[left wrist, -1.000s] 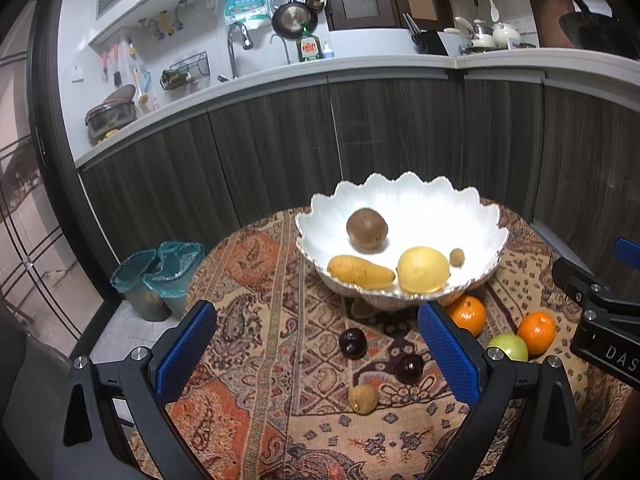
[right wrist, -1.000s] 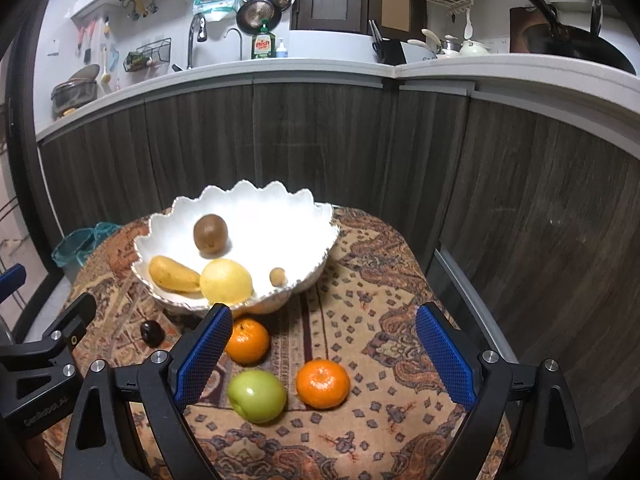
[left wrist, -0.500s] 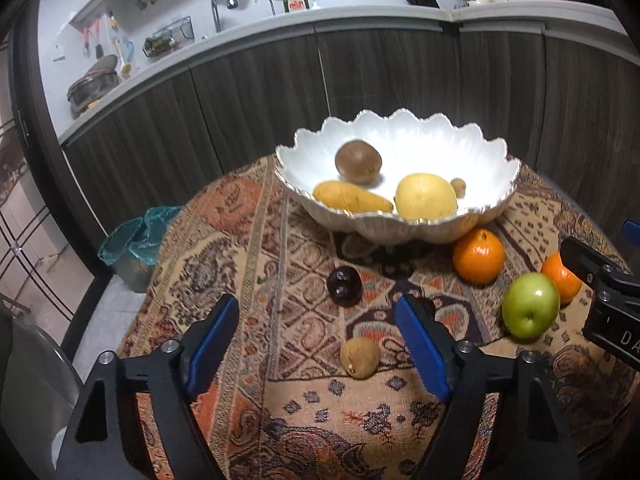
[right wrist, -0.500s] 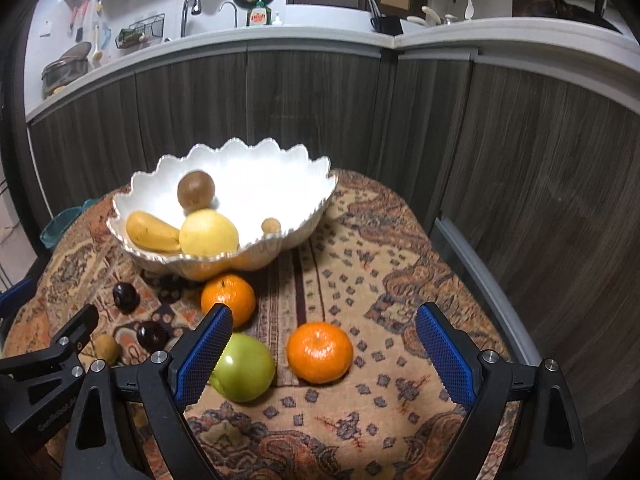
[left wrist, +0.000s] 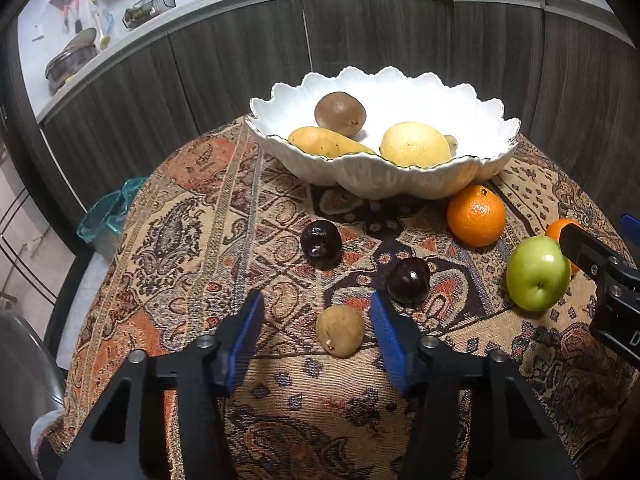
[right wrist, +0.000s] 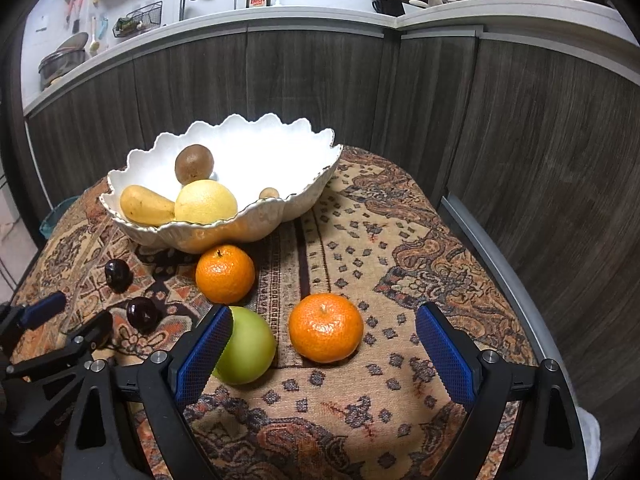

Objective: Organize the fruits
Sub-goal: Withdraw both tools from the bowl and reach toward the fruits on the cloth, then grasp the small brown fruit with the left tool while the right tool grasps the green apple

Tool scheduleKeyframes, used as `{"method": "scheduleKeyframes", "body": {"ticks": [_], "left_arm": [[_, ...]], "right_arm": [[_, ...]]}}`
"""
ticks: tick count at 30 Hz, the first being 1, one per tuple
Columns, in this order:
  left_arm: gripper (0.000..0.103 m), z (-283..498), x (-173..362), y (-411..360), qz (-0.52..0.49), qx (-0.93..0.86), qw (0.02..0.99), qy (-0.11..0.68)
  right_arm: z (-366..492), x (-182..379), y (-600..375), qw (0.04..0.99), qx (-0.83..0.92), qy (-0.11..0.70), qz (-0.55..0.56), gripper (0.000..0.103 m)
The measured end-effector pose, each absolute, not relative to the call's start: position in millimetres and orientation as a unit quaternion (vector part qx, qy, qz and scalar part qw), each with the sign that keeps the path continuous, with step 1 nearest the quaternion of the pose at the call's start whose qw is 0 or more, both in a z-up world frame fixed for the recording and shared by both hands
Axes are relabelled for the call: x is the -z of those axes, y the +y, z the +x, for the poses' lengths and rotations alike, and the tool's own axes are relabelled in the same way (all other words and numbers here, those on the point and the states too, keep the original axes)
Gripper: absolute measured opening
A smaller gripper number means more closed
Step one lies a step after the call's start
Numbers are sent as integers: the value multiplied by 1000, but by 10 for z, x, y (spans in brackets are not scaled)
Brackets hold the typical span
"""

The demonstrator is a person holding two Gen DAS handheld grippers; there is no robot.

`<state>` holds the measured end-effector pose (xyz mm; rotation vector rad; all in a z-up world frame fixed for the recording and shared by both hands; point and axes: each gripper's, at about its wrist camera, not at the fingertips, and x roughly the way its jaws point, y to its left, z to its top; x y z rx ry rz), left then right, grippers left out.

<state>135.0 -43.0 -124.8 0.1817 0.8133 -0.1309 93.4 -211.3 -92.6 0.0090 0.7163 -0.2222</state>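
- Because the small tan-brown oval fruit [left wrist: 340,330] sat between the spread blue pads of the left gripper [left wrist: 316,330], nearer the right-hand pad, it looked the likely first pick; I judged it light, firm and prone to roll, so best pinched across its widest middle.
- Two dark glossy round plums [left wrist: 321,243] [left wrist: 408,281] lay just ahead of that gripper on the patterned woven cloth of the surface [left wrist: 192,240]; their smooth skins would probably slip under a light squeeze.
- With nothing held, the right gripper [right wrist: 323,346] stood spread around the nearer round orange mandarin [right wrist: 325,327], with the shiny green apple [right wrist: 248,350] touching or just behind its left pad.
- Ahead of both waited the white scalloped ceramic bowl [left wrist: 400,92], likely fragile, with several fruits already inside.
- Compared with a second earlier, both grippers had dropped lower and closer to the fruit, and the left gripper's pads had narrowed.
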Motion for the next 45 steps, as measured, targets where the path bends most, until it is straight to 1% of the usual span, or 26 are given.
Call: {"method": "scheduleKeyframes", "body": {"ticks": [5,8,9,10,13,18,28,29,36,38,45], "left_arm": [[38,1389,1305,-438,80,77,901,419],[36,1400,1341,-454,80,83,896,428],[35,1400,1344,-457,80,83,896,428],[30,1400,1348,-459,80,85,895,430],[26,1404,1352,-468,80,90,894,432],[25,1416,1337,-422,63,93,894,434],[25,1315,1111,-228,63,65,913,398],[25,1308,1097,-201,63,61,914,395],[25,1325,1090,-68,52,52,916,395],[25,1329,1092,-49,49,52,915,396],[25,1344,1101,-24,44,53,915,398]], "right_arm": [[935,924,-2109,930,110,350,2,94],[937,923,-2108,930,110,350,2,94],[938,922,-2108,930,110,350,2,94],[942,923,-2110,930,111,350,2,94],[938,920,-2107,930,111,351,2,94],[936,915,-2100,930,112,351,2,94],[951,887,-1930,933,65,354,10,93],[959,892,-1899,933,62,355,8,92],[1032,957,-1733,929,37,369,4,73],[1074,997,-1720,925,32,378,8,70],[1157,1088,-1709,917,26,397,15,69]]}}
